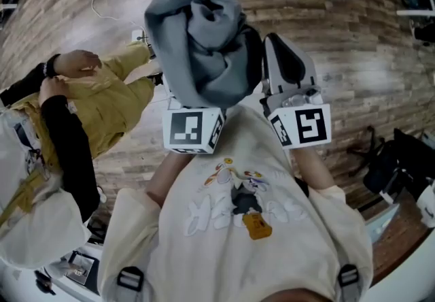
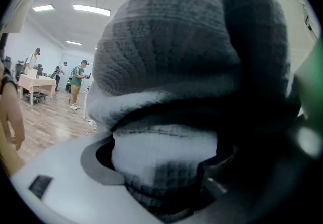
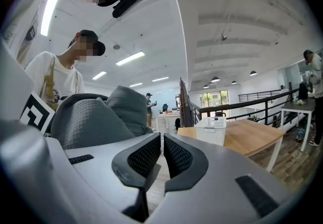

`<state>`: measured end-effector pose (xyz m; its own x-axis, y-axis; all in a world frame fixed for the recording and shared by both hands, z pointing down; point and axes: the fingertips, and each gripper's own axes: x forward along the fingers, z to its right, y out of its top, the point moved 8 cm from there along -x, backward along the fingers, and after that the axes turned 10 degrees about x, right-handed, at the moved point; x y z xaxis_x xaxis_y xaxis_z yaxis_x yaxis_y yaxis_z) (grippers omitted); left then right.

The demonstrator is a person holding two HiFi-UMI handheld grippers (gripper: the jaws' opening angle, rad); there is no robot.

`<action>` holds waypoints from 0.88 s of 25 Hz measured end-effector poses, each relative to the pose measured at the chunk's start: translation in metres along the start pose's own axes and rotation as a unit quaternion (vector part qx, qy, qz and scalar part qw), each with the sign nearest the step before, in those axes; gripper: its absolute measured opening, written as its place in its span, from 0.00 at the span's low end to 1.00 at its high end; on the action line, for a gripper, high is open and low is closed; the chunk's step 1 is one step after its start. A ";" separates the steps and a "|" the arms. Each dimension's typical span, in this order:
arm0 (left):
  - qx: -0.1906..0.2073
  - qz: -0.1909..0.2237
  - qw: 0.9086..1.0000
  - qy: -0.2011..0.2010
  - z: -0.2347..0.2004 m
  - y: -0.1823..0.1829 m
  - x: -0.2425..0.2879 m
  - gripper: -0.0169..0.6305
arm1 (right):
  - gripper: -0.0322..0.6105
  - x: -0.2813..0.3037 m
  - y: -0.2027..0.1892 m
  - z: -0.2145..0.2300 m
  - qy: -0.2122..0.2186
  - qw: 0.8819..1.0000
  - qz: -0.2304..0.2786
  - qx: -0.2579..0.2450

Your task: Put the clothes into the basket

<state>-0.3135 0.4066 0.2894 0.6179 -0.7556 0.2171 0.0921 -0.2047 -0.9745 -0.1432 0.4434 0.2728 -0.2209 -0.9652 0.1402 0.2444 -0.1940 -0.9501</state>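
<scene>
Here the left gripper (image 2: 161, 163) grips the grey garment (image 1: 197, 28), right gripper (image 3: 161, 153) alongside, closed

Right gripper (image 3: 162, 153) jaws almost meet; grey garment (image 3: 93, 117) left, white basket (image 3: 211, 130) (on wooden table (image 3: 252, 134)) ahead.

The person is wearing a cream short-sleeved T-shirt (image 1: 204, 253) that is carrying a cartoon print (image 1: 234, 202) on the chest in white, dark grey and orange-brown. Grey straps (image 1: 129, 279) with dark buckles are running over both shoulders. Each hand-held tool is bearing a white cube with black square markers, the left cube (image 1: 194, 129) and the right cube (image 1: 302, 126). The right gripper (image 3: 161, 155) is showing a smooth pale grey shell, black jaw pads with a dotted grip texture and dark rectangular slots on its housing. The left gripper (image 2: 93, 167) is showing the same pale grey shell, a dark jaw rim and one dark slot.
</scene>
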 end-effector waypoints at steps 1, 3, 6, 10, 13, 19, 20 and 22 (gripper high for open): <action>0.002 -0.001 1.000 -0.003 -0.006 -0.001 0.000 0.66 | 0.10 -0.001 0.001 0.001 -0.012 1.000 0.005 0.001; 0.004 -0.001 1.000 -0.008 -0.017 -0.003 0.002 0.66 | 0.10 -0.002 0.001 0.004 -0.035 0.999 0.012 0.005; 0.002 -0.003 1.000 -0.013 -0.032 -0.007 0.001 0.66 | 0.10 -0.001 -0.006 0.000 -0.059 0.998 0.011 0.014; 0.000 -0.010 1.000 -0.021 -0.046 -0.007 0.000 0.66 | 0.10 0.007 -0.015 -0.015 -0.061 0.998 -0.004 0.022; -0.002 -0.009 1.000 -0.027 -0.047 -0.006 0.004 0.66 | 0.10 0.014 -0.015 -0.022 -0.049 0.999 -0.012 0.019; -0.014 -0.009 1.000 -0.020 -0.048 -0.009 0.004 0.66 | 0.10 0.022 -0.021 -0.027 -0.027 0.999 -0.018 0.019; -0.014 -0.009 1.000 -0.018 -0.049 -0.008 0.006 0.66 | 0.10 0.026 -0.021 -0.026 -0.022 0.999 -0.019 0.020; -0.013 -0.011 1.000 -0.012 -0.051 -0.006 0.016 0.66 | 0.10 0.037 -0.019 -0.020 -0.011 0.999 -0.021 0.022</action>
<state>-0.3440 0.3642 0.3019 0.6350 -0.7355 0.2363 0.0857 -0.2369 -0.9677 -0.1750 0.4155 0.2909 -0.2115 -0.9593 0.1872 0.2773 -0.2425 -0.9297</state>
